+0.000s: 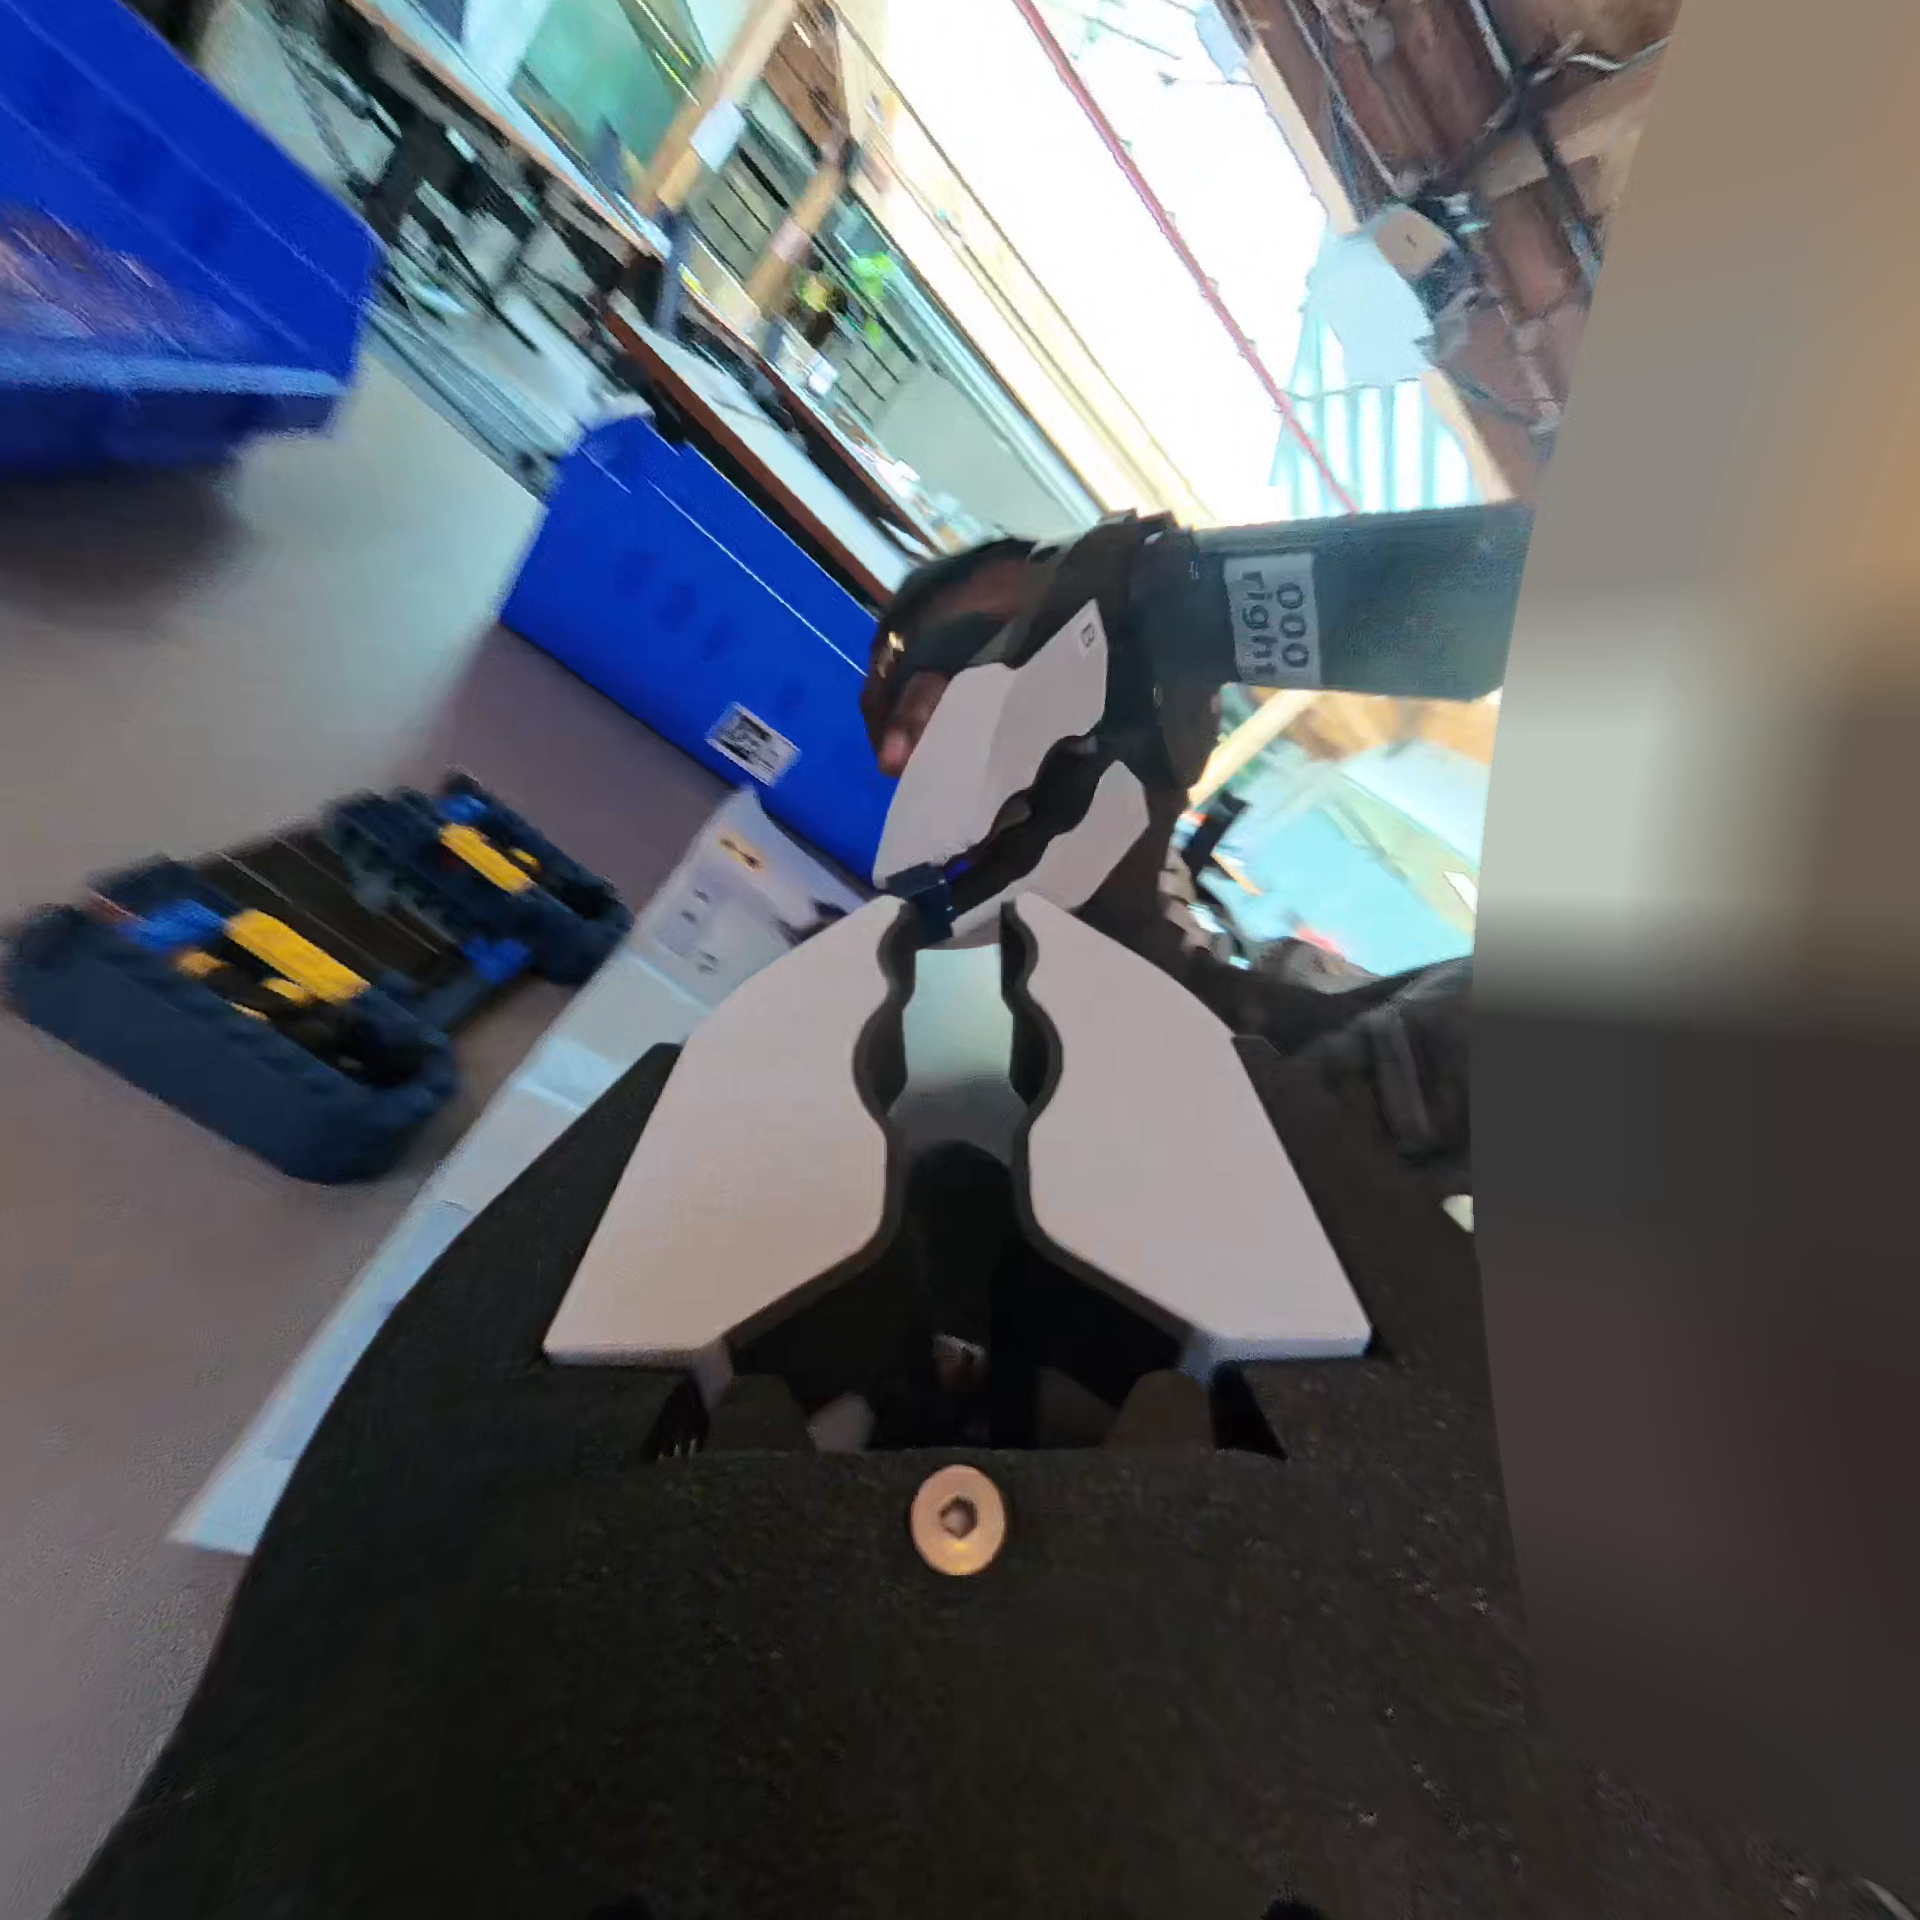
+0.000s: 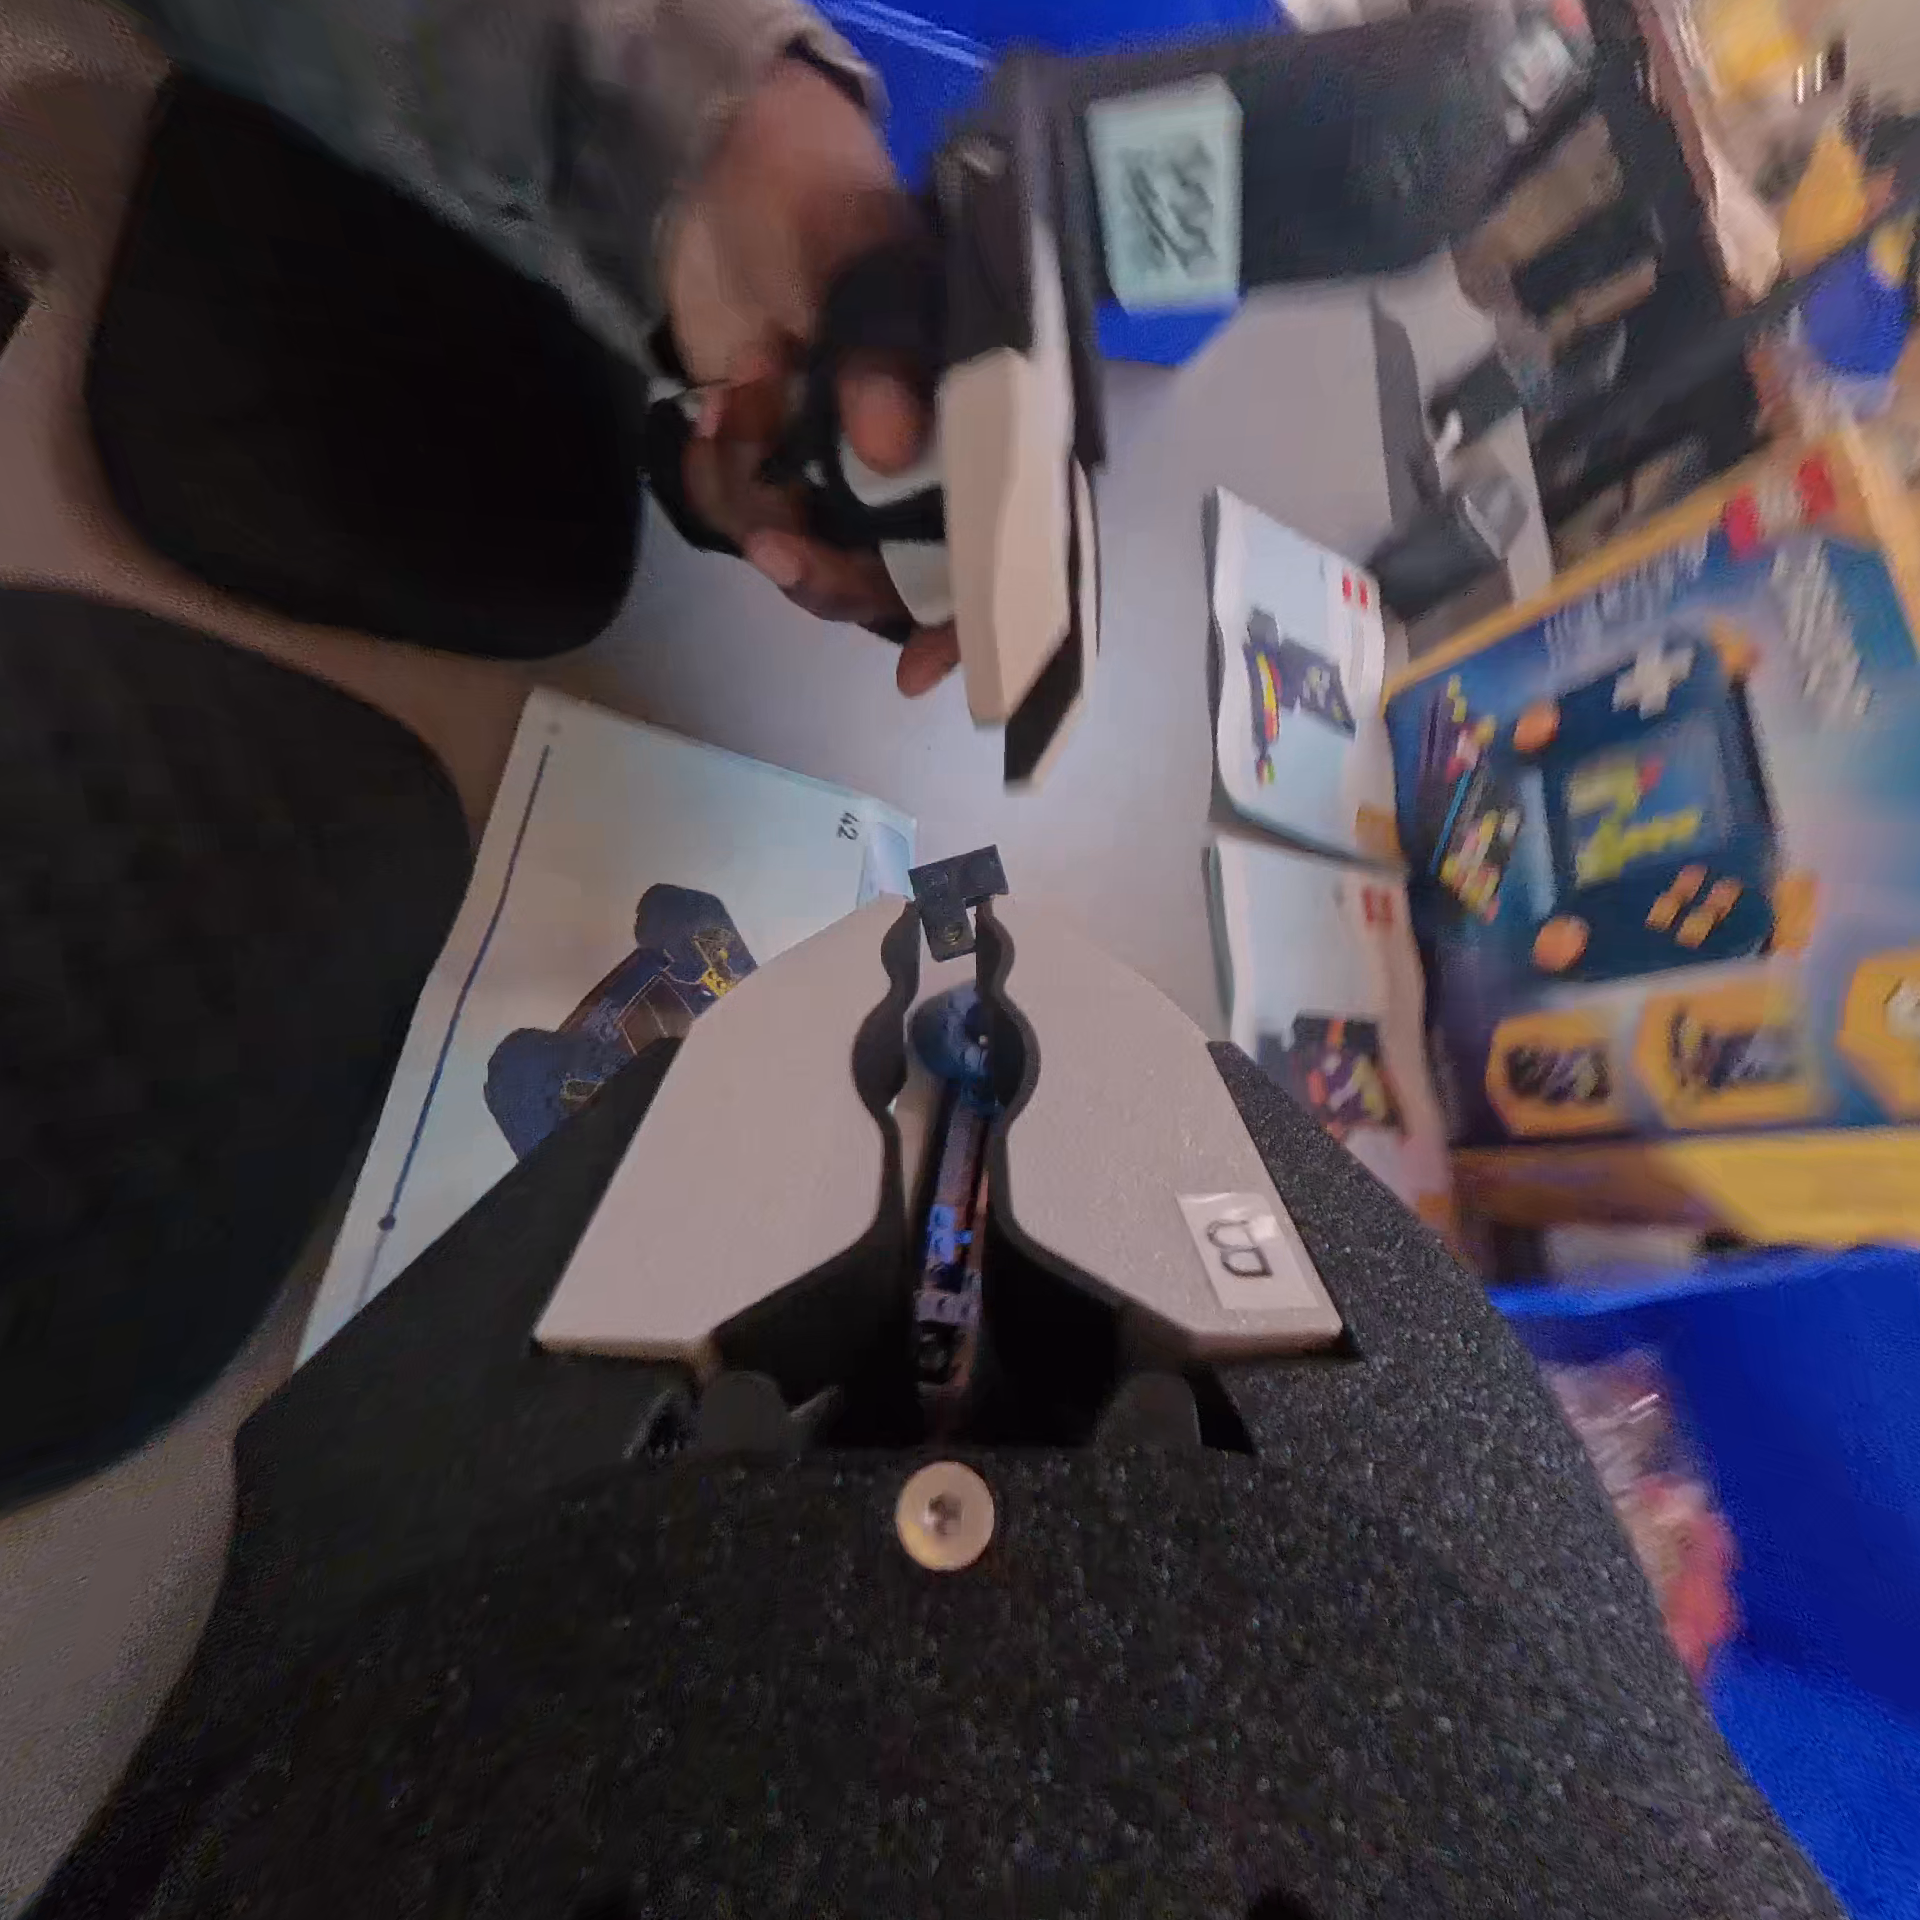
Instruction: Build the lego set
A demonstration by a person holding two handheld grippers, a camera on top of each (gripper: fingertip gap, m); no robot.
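Probably workshop: blue bins (image 1: 156, 239), workbenches (image 1: 727, 395).

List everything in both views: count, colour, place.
Small brick piece: one, dark blue, clamped at the right gripper's tips.
Part-built model: one, dark blue and yellow, on the table, left.
Bins: two, blue, far side of the table.
Instruction booklets: three, white, lying on the table.
Toy box: one, blue and yellow, right edge.
Left gripper: white fingers, parted, nothing between them.
Right gripper: white fingers, shut on the piece.
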